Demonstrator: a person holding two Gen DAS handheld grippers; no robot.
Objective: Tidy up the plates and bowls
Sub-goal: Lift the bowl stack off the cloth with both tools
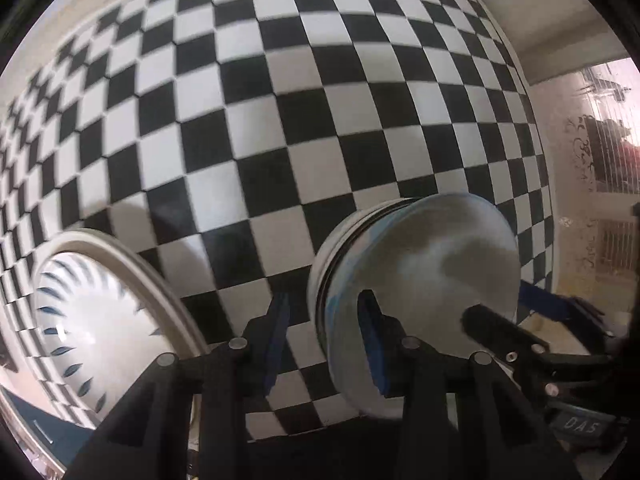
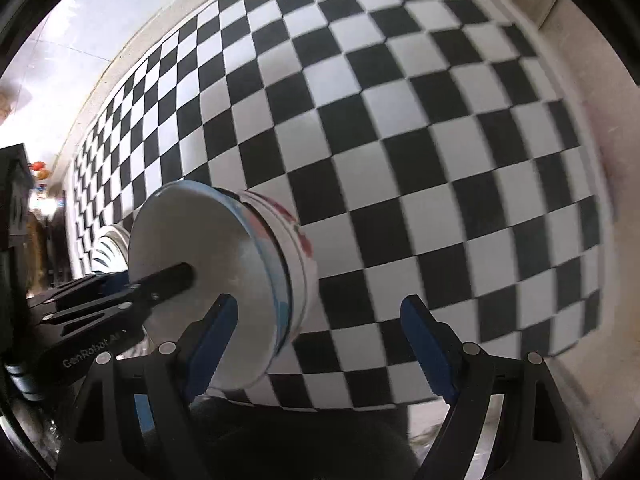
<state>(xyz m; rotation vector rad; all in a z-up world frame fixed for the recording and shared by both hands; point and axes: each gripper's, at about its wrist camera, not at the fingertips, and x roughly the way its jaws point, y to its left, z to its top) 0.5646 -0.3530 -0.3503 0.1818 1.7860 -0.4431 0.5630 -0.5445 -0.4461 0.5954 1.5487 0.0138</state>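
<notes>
The stack of bowls [image 2: 256, 280] is sitting on the checkered cloth [image 2: 400, 140], its near rim lying between the left gripper [image 1: 324, 344]'s wide fingers. The top bowl could be tipping or sliding off if the closing fingers nudge it sideways. The right gripper [image 2: 320, 348] is hanging wide and empty beside it; the patterned plate [image 1: 100, 328] is lying left of the left fingers — nothing is blocking the way.

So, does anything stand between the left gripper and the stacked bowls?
Nothing visible does. The left gripper straddles the rim of the top bowl, jaws apart. The right gripper straddles the same bowl's rim from the other side.
</notes>
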